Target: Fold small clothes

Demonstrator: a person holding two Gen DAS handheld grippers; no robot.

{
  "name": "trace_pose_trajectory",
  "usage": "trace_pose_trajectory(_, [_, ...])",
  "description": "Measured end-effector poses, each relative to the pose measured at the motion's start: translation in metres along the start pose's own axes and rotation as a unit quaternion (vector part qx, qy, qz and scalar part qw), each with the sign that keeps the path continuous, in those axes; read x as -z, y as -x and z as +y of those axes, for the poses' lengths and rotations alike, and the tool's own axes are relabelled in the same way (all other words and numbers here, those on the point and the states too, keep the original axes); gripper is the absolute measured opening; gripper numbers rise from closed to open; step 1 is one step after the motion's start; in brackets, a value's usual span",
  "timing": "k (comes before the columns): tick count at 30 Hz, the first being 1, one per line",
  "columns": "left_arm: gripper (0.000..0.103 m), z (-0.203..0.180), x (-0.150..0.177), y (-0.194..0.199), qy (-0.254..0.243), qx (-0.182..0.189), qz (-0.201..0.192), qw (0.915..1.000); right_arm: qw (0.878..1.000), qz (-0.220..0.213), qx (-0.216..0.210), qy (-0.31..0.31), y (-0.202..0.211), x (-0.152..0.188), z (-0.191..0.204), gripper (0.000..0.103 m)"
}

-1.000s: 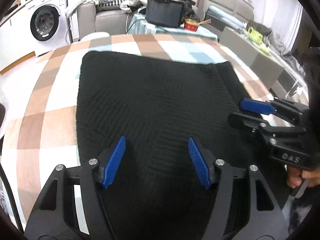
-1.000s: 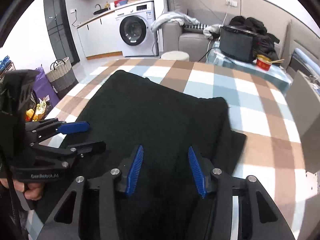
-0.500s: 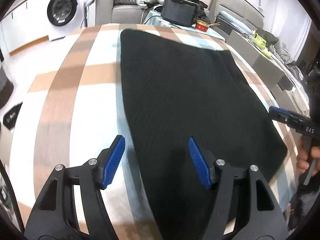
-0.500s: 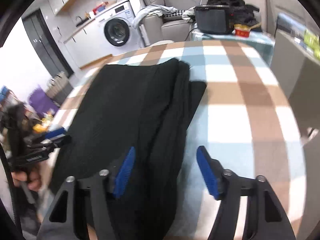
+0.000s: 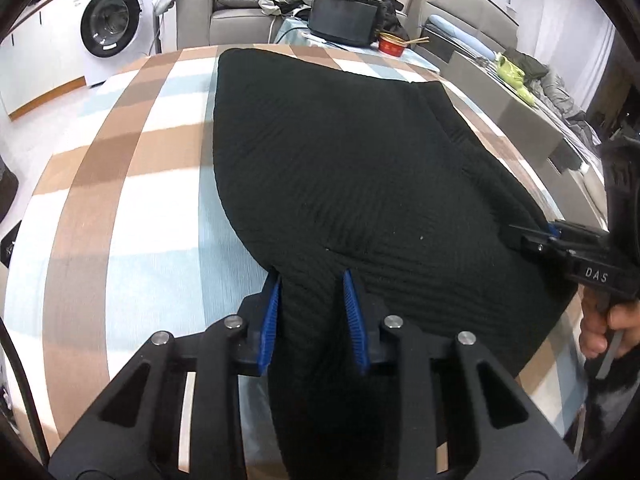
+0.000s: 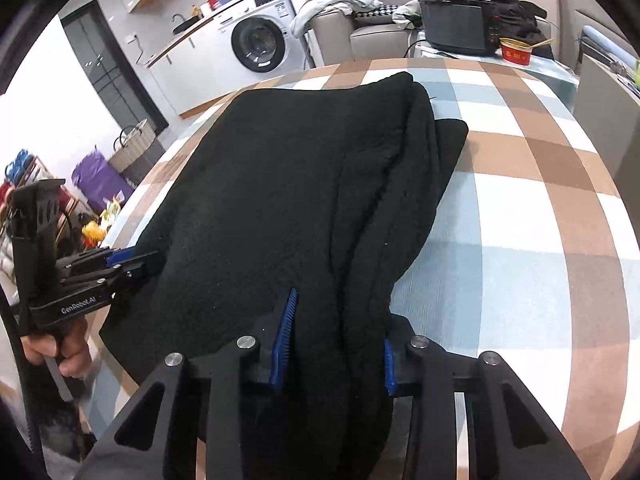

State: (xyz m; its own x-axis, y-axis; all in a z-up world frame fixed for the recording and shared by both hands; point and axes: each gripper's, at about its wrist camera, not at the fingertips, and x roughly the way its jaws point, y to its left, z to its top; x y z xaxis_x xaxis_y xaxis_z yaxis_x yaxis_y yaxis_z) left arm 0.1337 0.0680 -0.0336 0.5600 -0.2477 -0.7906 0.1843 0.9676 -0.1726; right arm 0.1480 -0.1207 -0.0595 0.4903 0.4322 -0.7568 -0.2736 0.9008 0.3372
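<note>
Now, step: near-edge grasp for the next fold.
Sweater (image 5: 360, 184): flat on checked table (image 5: 132, 208).
Left gripper (image 5: 312, 316): clamped on near hem.
Right gripper (image 6: 336, 344): clamped on bunched edge.
Next: lift together, carry forward evenly.

One black ribbed knit garment (image 5: 360, 184) on one checked brown, white and pale-blue counter (image 5: 132, 208). Two black grippers with blue pads: one left gripper (image 5: 312, 312), one right gripper (image 6: 336, 340). Beyond the far edge: one white front-loading washing machine (image 6: 260, 40), one black box-shaped appliance (image 5: 344, 20), one red round bowl (image 6: 516, 51)
</note>
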Motion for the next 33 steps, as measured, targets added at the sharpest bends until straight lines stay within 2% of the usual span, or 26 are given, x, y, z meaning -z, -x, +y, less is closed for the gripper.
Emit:
trace_pose_trajectory(6, [0.028,0.013,-0.033,-0.019,0.030,-0.008,-0.008,0.9995,0.999,-0.018,0.030,-0.023,-0.015,-0.027,-0.006,0.037])
trace_pose_trajectory(8, [0.028,0.014,-0.033,-0.016,0.039,-0.016,-0.011,0.9990,0.999,-0.019,0.032,-0.016,-0.013,-0.030,-0.005,0.044])
trace_pose_trajectory(10, [0.037,0.012,-0.032,-0.009,0.033,-0.028,-0.019,0.9989,0.999,-0.031,0.038,-0.004,-0.003,-0.027,-0.003,0.049])
trace_pose_trajectory(11, [0.041,0.008,-0.028,-0.001,0.026,-0.033,-0.027,0.9988,0.999,-0.036,0.039,0.000,0.002,-0.026,-0.003,0.060])
trace_pose_trajectory(12, [0.050,0.004,-0.024,0.007,0.021,-0.036,-0.037,0.9984,0.998,-0.045,0.040,0.003,0.011,-0.023,-0.003,0.067])
trace_pose_trajectory(13, [0.065,0.002,-0.021,0.014,0.017,-0.042,-0.048,0.9978,0.997,-0.057,0.043,0.009,0.021,-0.019,-0.001,0.077])
trace_pose_trajectory(15, [0.081,-0.004,-0.013,0.029,0.013,-0.054,-0.072,0.9959,0.995,-0.081,0.049,0.026,0.035,-0.013,0.002,0.088])
trace_pose_trajectory(17, [0.083,-0.009,-0.005,0.046,0.007,-0.055,-0.102,0.9932,0.993,-0.102,0.052,0.042,0.047,-0.007,0.005,0.101])
trace_pose_trajectory(18, [0.088,-0.012,-0.001,0.053,0.003,-0.058,-0.116,0.9915,0.991,-0.118,0.050,0.046,0.054,-0.003,0.006,0.103])
trace_pose_trajectory(19, [0.097,-0.014,0.003,0.060,0.003,-0.065,-0.128,0.9897,0.990,-0.128,0.044,0.049,0.059,0.001,0.007,0.103])
trace_pose_trajectory(20, [0.101,-0.016,0.008,0.066,0.002,-0.066,-0.139,0.9880,0.989,-0.136,0.033,0.048,0.065,0.006,0.007,0.103])
trace_pose_trajectory(23, [0.102,-0.020,0.021,0.080,-0.001,-0.064,-0.175,0.9825,0.985,-0.165,0.010,0.049,0.079,0.017,0.008,0.103])
trace_pose_trajectory(26, [0.102,-0.023,0.030,0.085,-0.007,-0.065,-0.195,0.9786,0.978,-0.195,0.014,0.074,0.090,0.027,0.014,0.103])
trace_pose_trajectory(30, [0.102,-0.025,0.042,0.087,-0.002,-0.069,-0.208,0.9757,0.974,-0.211,0.013,0.082,0.094,0.034,0.024,0.103])
trace_pose_trajectory(33, [0.102,-0.026,0.044,0.082,0.000,-0.067,-0.200,0.9774,0.974,-0.215,-0.007,0.069,0.092,0.041,0.024,0.103])
